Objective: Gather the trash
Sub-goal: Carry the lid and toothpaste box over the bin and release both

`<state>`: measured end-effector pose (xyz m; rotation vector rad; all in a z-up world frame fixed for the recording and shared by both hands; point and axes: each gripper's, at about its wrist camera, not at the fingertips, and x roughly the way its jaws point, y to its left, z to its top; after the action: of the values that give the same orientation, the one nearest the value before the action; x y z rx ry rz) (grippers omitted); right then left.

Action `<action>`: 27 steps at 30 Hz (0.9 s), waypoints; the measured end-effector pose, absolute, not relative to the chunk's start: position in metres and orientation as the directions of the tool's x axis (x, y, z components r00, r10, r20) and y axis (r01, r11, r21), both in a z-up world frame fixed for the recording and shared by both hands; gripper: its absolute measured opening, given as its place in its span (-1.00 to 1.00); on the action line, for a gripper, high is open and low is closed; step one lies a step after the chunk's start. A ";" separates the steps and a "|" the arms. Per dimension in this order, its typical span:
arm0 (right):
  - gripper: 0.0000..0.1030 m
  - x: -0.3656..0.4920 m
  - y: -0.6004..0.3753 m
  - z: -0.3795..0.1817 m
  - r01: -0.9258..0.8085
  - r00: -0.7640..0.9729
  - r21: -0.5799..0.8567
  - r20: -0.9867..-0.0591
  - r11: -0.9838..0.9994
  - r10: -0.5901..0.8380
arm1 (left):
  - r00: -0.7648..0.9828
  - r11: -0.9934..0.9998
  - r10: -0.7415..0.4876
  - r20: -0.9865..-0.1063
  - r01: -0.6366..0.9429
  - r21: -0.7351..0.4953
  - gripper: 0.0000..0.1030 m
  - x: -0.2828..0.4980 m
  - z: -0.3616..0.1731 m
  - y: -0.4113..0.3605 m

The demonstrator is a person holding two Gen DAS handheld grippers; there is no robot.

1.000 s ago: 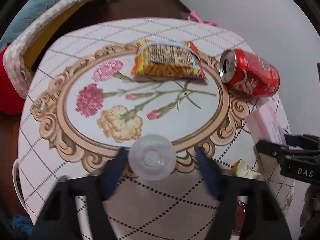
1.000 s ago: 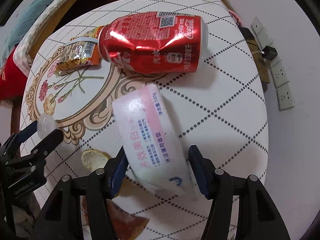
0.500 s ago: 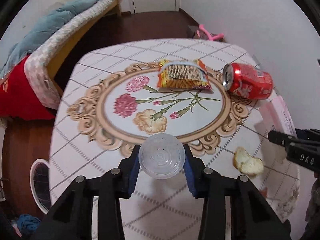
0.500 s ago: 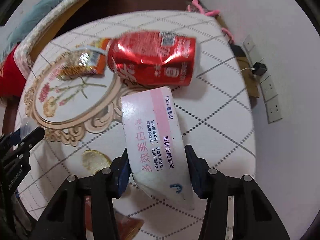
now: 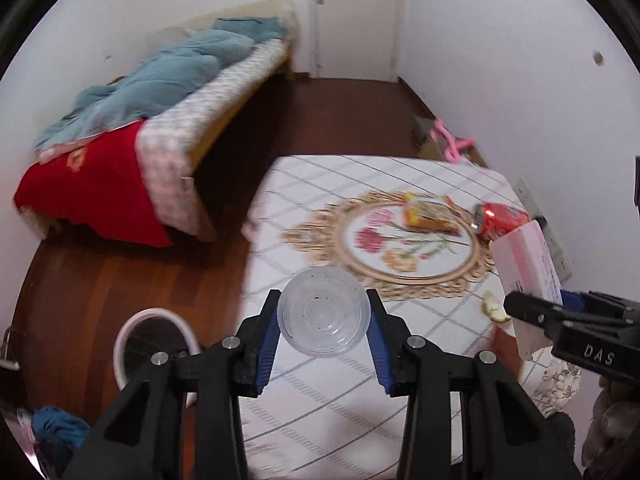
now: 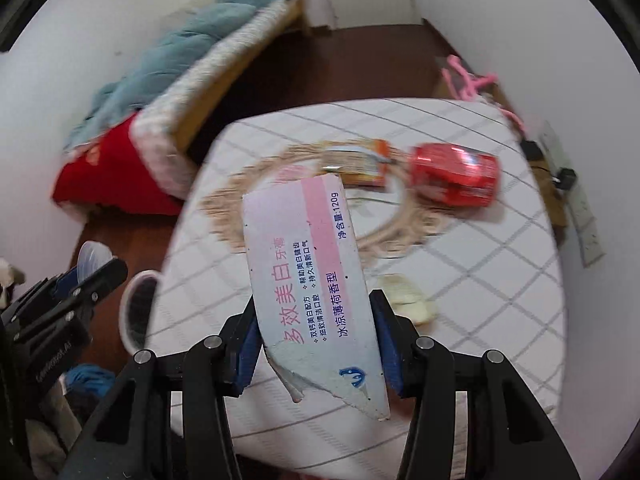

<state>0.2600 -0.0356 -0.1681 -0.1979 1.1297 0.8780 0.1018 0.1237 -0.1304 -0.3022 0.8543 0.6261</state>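
My left gripper (image 5: 323, 330) is shut on a clear plastic cup (image 5: 323, 316) and holds it above the table's left edge. My right gripper (image 6: 316, 344) is shut on a white and pink toothpaste box (image 6: 308, 276), lifted above the table; the box also shows in the left wrist view (image 5: 528, 260). On the table lie a red cola can (image 6: 454, 178), an orange snack wrapper (image 6: 356, 164) and a piece of pale peel (image 6: 408, 300).
A white waste bin (image 5: 154, 344) with a dark inside stands on the wooden floor left of the table (image 5: 340, 400). A bed (image 5: 168, 120) with red and blue covers is at the back left. Wall sockets (image 6: 588, 232) are at the right.
Both grippers have risen and pulled back from the table, carrying the cup and the box. The left gripper has swung left, so the waste bin now shows.
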 end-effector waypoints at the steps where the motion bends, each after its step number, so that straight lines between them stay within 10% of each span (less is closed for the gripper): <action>1: 0.02 0.249 -0.029 -0.165 -0.708 0.133 0.286 -0.844 0.646 0.520 | 0.486 0.769 0.404 -0.775 -0.639 0.000 -0.29 0.087 -0.128 0.132; 16: 0.02 0.079 0.167 -0.191 -0.849 -0.128 0.368 -0.840 0.379 0.528 | 0.262 0.514 0.518 -0.814 -0.856 0.052 -0.29 -0.079 -0.171 0.271; 27: 0.02 0.027 0.295 -0.306 -0.864 -0.224 0.338 -0.921 0.372 0.318 | 0.211 0.408 0.269 -0.940 -0.909 -0.087 -0.29 -0.134 -0.285 0.383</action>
<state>0.0266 0.2949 -0.3060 -0.5388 1.3857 1.1941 -0.1335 0.3833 -0.2846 -0.7663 1.0377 0.9402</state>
